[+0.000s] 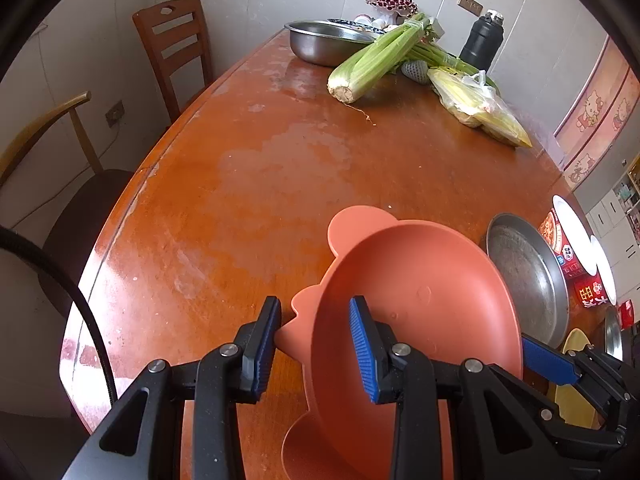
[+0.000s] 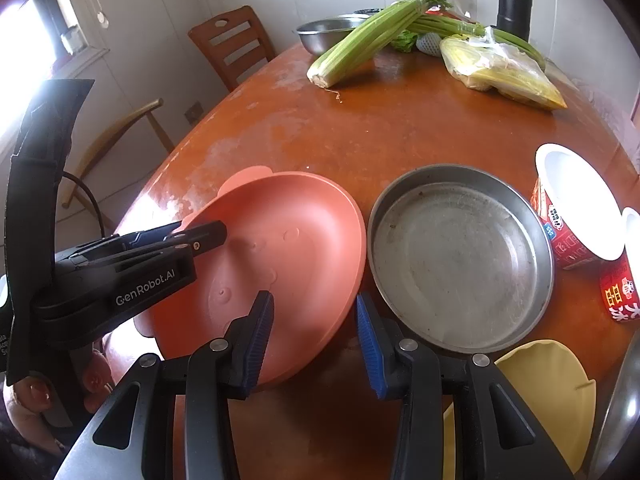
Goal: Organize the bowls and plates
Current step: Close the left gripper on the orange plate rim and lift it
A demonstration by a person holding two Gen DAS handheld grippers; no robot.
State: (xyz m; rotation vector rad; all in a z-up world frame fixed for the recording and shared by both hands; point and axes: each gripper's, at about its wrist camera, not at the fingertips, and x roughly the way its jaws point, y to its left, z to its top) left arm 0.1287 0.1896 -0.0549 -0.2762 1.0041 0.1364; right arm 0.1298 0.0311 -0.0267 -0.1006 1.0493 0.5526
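The left gripper (image 1: 315, 302) bears white lettering, "GenRobot.AI", on its black body, readable from the right wrist view. Two red tubs (image 2: 576, 216) at the right edge carry white Chinese characters too small and cut off to read with certainty. A pink wall panel (image 1: 592, 116) shows cartoon cats.

The plate (image 1: 432, 280) is salmon pink, matte and smooth, with rounded ear-like tabs on its rim and faint raised dots inside. It sits tilted at the near edge of the surface (image 1: 248, 184), just beside a round steel pan (image 2: 460, 256) with a dull, scuffed floor. The left gripper is closed tight on the plate's left rim, one blue ribbed pad inside and one outside. The right gripper (image 2: 313, 296) has its jaws drawn in as far as they go, straddling the plate's near rim; whether its pads actually bite the rim I cannot tell.

A pale yellow plate (image 2: 552, 396) with a wavy edge lies near the pan, at the front right.

The surface is glossy orange-brown wood with a curved edge and whitish worn patches. Its middle and left side lie bare; the right side is crowded.

At the far end are celery (image 2: 368, 40), bagged corn (image 2: 504, 72), a steel bowl (image 2: 328, 34) and a black flask (image 2: 514, 0). Two chairs (image 1: 176, 48) stand beyond the left edge.
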